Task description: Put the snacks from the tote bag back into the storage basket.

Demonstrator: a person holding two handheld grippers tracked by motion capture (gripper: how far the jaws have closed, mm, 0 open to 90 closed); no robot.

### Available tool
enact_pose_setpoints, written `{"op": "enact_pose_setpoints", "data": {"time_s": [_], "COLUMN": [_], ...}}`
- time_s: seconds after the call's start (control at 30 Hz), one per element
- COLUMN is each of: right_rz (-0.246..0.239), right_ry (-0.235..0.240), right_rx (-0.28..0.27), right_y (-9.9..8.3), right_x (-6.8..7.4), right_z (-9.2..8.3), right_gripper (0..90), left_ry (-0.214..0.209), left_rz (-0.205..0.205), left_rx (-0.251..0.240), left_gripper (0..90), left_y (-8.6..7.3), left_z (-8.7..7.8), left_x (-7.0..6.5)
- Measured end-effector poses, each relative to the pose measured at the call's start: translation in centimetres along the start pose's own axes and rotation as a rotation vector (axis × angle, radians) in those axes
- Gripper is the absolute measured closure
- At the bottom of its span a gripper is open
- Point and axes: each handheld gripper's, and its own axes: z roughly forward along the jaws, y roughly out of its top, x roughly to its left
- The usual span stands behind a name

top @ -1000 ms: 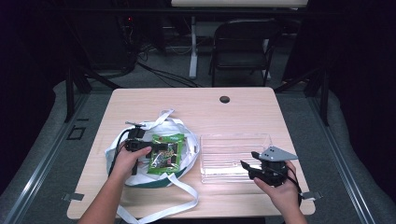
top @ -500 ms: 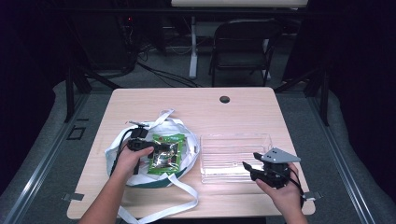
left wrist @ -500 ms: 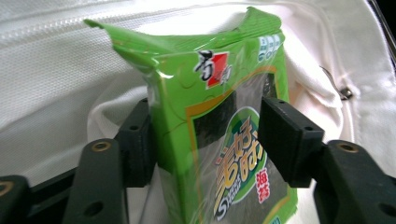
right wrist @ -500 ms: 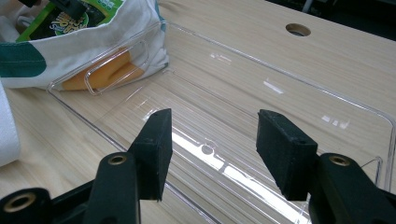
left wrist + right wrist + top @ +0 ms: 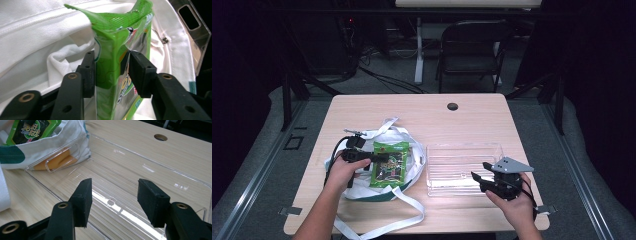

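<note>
At the lower right of the high view, the right gripper point(image 5: 478, 180) holds its jaws open over the clear tray point(image 5: 464, 148). Left of centre, the left gripper point(image 5: 381, 158) has just been closing and apparently pinches the green snack packet point(image 5: 117, 50), which lies on the white bag point(image 5: 412, 155) on the bench point(image 5: 422, 107).

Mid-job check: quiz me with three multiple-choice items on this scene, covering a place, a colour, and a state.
1. Where does the clear tray sit relative to the white bag?
A. to its right in the high view
B. on top of it
C. on the chair

2. What colour is the snack packet?
A. red
B. green
C. blue

3. What is between the left tool's jaws?
A. nothing
B. the tray's rim
C. the snack packet

Answers: 1 A, the high view shows the tray beside the bag, toward the right tool. 2 B, its wrapper is bright green. 3 C, the left gripper view shows both pads on the packet.
</note>
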Motion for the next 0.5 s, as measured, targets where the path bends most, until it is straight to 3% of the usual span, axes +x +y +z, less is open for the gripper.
{"op": "enact_pose_setpoints", "data": {"time_s": [0.5], "right_rz": [-0.003], "right_ry": [0.025], "right_rx": [0.0], "right_y": [0.3], "right_x": [-0.3], "right_z": [0.8], "right_gripper": [45.5], "left_ry": [-0.051], "left_rz": [0.057], "left_rx": [0.005], "left_gripper": [70.9], "left_y": [-0.6], "left_z": [-2.0], "left_x": [0.2]}}
